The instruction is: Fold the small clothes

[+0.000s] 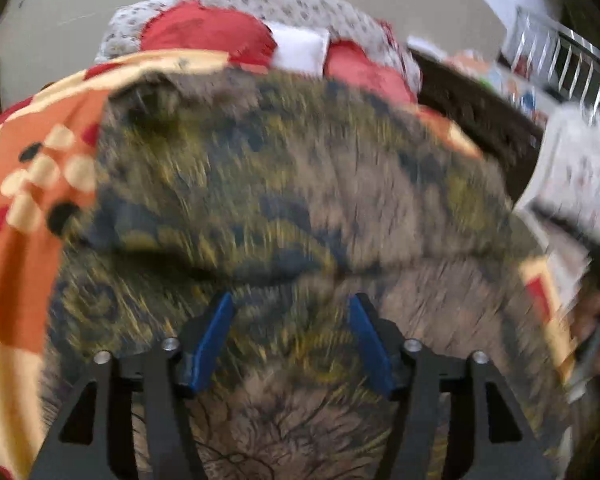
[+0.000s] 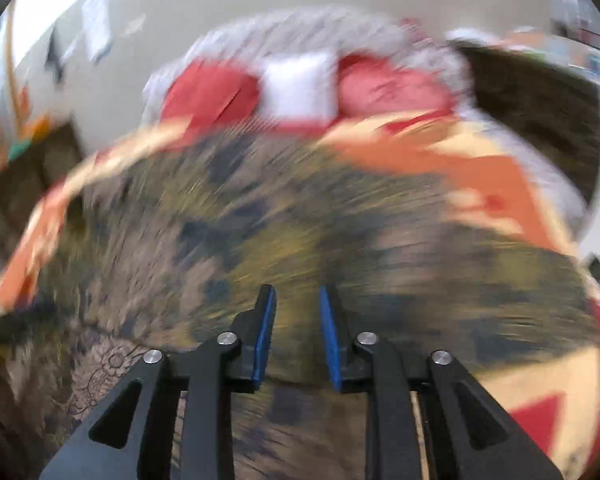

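Note:
A brown, yellow and dark-blue patterned garment (image 1: 292,184) lies spread on a bed, with a raised fold across its middle; it also fills the right wrist view (image 2: 284,232). Both views are motion-blurred. My left gripper (image 1: 291,304) is open, its blue-padded fingers (image 1: 216,336) wide apart just above the cloth, holding nothing. My right gripper (image 2: 297,294) is open with a narrower gap, also over the cloth and empty.
An orange, cream and red bedspread (image 1: 24,200) lies under the garment. Red and white pillows (image 1: 300,50) sit at the bed's head. A dark floor and a railing (image 1: 572,68) are at the right.

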